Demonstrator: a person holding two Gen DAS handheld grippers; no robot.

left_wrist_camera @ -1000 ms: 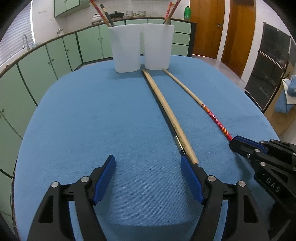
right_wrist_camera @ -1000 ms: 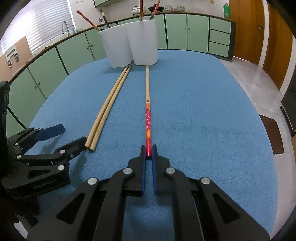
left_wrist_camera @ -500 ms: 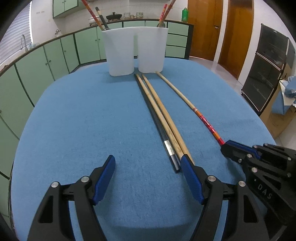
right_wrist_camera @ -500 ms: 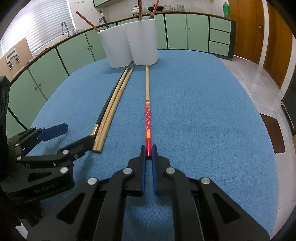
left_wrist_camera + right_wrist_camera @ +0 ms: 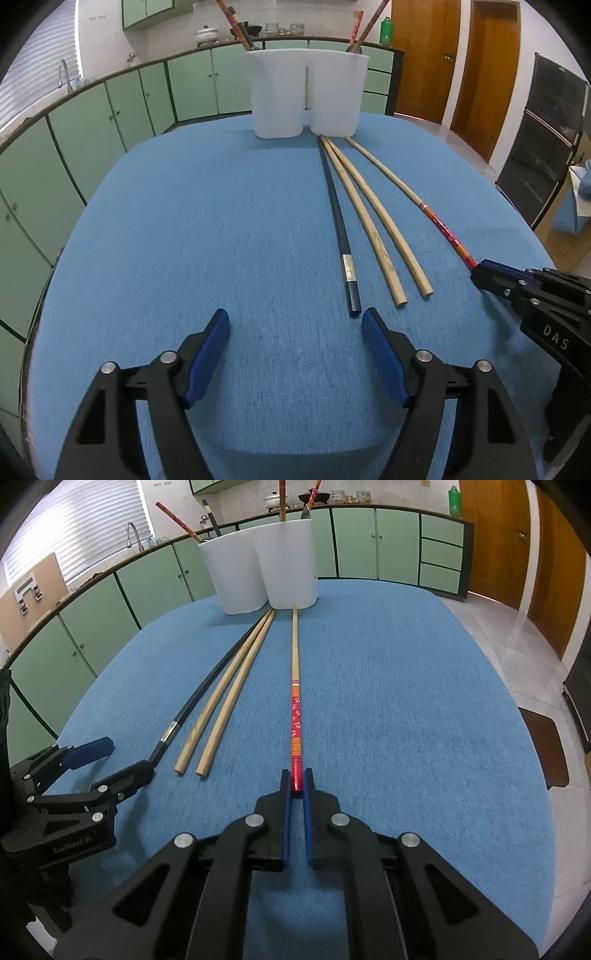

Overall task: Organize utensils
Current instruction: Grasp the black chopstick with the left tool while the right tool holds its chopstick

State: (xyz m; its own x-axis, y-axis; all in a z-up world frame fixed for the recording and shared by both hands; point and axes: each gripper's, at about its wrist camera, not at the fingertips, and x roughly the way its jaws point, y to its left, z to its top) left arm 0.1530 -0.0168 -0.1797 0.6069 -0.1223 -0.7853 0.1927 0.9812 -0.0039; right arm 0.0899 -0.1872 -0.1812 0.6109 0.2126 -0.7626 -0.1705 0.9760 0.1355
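While clamped by the right gripper (image 5: 294, 788) at its red end, lies flat on the blue table (image 5: 406, 701) — red-patterned chopstick (image 5: 295, 716), tip touching the white holder (image 5: 284, 565). Just left of it, two bamboo chopsticks (image 5: 373, 221) and a black chopstick (image 5: 338, 221), untouched. Hovering near the black one's end — left gripper (image 5: 295, 325), fingers spread wide, gripping nothing.

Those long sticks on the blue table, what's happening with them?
A person is sorting chopsticks into the white holders with two handheld grippers. The right gripper is shut on the end of the red-patterned chopstick, which lies flat on the table. The left gripper is open near the black chopstick; two plain wooden chopsticks lie beside it.
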